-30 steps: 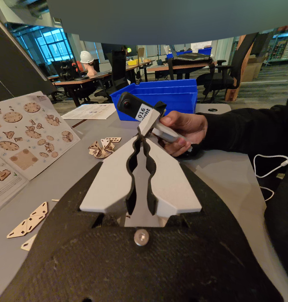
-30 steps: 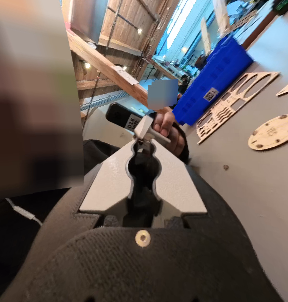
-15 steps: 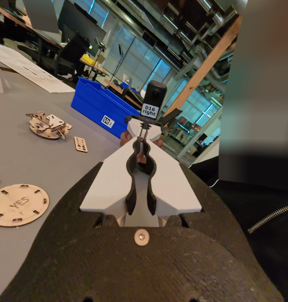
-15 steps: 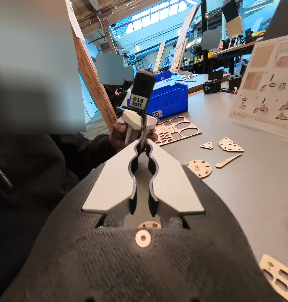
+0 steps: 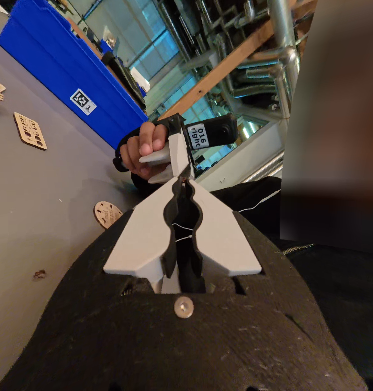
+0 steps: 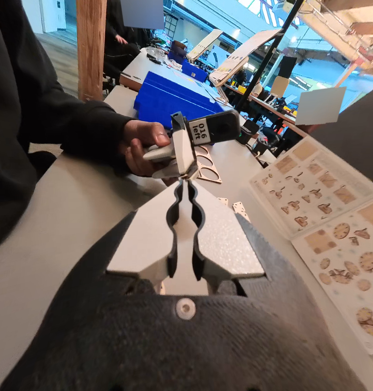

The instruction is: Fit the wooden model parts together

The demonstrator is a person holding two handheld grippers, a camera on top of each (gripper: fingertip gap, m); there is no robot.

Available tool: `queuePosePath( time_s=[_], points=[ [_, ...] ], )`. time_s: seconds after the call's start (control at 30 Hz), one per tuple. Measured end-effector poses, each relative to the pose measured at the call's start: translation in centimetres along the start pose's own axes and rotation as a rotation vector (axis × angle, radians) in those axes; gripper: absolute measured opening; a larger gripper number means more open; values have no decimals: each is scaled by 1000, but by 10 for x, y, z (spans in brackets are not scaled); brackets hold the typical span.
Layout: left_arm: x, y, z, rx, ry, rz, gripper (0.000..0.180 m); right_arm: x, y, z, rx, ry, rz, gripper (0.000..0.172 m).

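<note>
your left gripper (image 5: 182, 182) and your right gripper (image 6: 184, 181) meet tip to tip above the grey table (image 5: 44, 190), each rolled onto its side as seen from the other. on both, the fingertips are drawn together at the front. a small pale sliver shows right where the two sets of tips meet, too small to tell what it is or which gripper, if either, has it pinched.

in the left wrist view, a hand (image 5: 142, 150) wraps the handle of the right gripper, with a black camera (image 5: 215, 133) mounted on top. behind that hand stands a blue bin (image 5: 60, 63) bearing a square marker sticker. a round wooden disc (image 5: 106, 213) lies on the table just beside your left gripper's body, and a small slotted wooden plate (image 5: 30, 131) lies farther off to the left.

in the right wrist view, a hand (image 6: 143, 148) in a black sleeve holds the left gripper. beyond its tip lies a wooden sheet with round cut-outs (image 6: 206, 167) — flat on the table. two small perforated wooden pieces (image 6: 240, 208) lie just right of your right gripper, and printed sheets picturing wooden parts (image 6: 321, 211) cover the table's right side.
</note>
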State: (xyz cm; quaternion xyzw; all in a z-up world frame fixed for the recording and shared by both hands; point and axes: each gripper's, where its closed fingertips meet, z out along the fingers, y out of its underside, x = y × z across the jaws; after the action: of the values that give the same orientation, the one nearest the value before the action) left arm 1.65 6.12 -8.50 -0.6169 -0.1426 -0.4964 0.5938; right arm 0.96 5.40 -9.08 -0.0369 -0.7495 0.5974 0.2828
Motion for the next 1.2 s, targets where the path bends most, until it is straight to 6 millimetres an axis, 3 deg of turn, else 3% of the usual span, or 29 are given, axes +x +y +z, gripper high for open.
queuePosePath(
  time_s=[0.67,1.0,1.2],
  points=[
    [-12,10,0,-47,-6,-112,0,-9,8,2,-54,-15,-132,5],
    [-10,4,-1,-6,11,-114,3,3,1,-6,-53,36,6,4],
    [-8,8,3,-21,28,-128,11,1,3,-2,-71,44,-28,4]
  ],
)
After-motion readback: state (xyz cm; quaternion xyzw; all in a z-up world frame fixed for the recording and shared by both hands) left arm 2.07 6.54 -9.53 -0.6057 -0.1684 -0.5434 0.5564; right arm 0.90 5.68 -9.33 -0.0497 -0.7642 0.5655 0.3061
